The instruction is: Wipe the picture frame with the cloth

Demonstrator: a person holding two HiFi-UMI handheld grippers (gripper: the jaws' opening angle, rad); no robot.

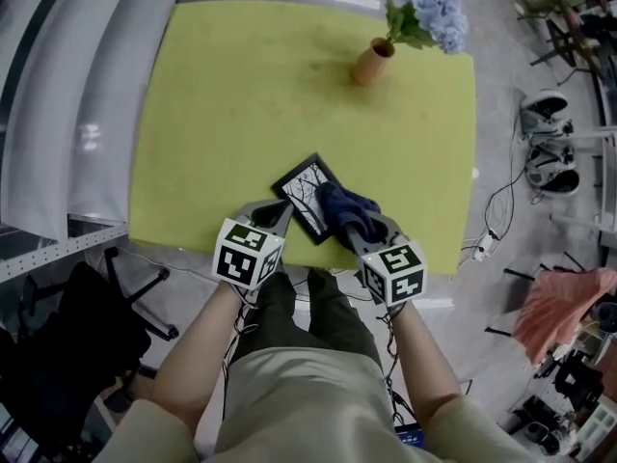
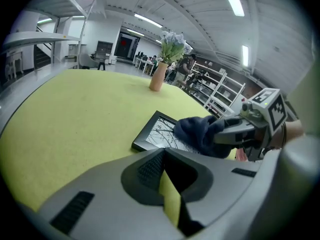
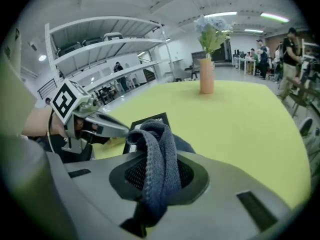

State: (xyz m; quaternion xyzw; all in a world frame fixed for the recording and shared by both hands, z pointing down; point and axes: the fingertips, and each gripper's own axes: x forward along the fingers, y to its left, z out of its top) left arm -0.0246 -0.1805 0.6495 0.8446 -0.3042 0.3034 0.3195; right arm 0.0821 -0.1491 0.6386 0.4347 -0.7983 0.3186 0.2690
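A black picture frame (image 1: 304,193) with a branch print lies flat near the front edge of the yellow-green table (image 1: 241,95). A dark blue cloth (image 1: 345,205) is bunched on the frame's right end, and my right gripper (image 1: 355,228) is shut on it. In the right gripper view the cloth (image 3: 157,149) hangs out between the jaws, with the frame (image 3: 150,120) just beyond. My left gripper (image 1: 281,216) is shut with nothing in it, its tips at the frame's near left edge. In the left gripper view, the frame (image 2: 157,131) and cloth (image 2: 200,134) lie just ahead of the tips.
A tan vase (image 1: 371,61) of blue flowers stands at the table's far right. The table's front edge runs just under both grippers. A black chair (image 1: 87,326) sits at the lower left. Cables and a pink fabric (image 1: 559,307) lie on the floor to the right.
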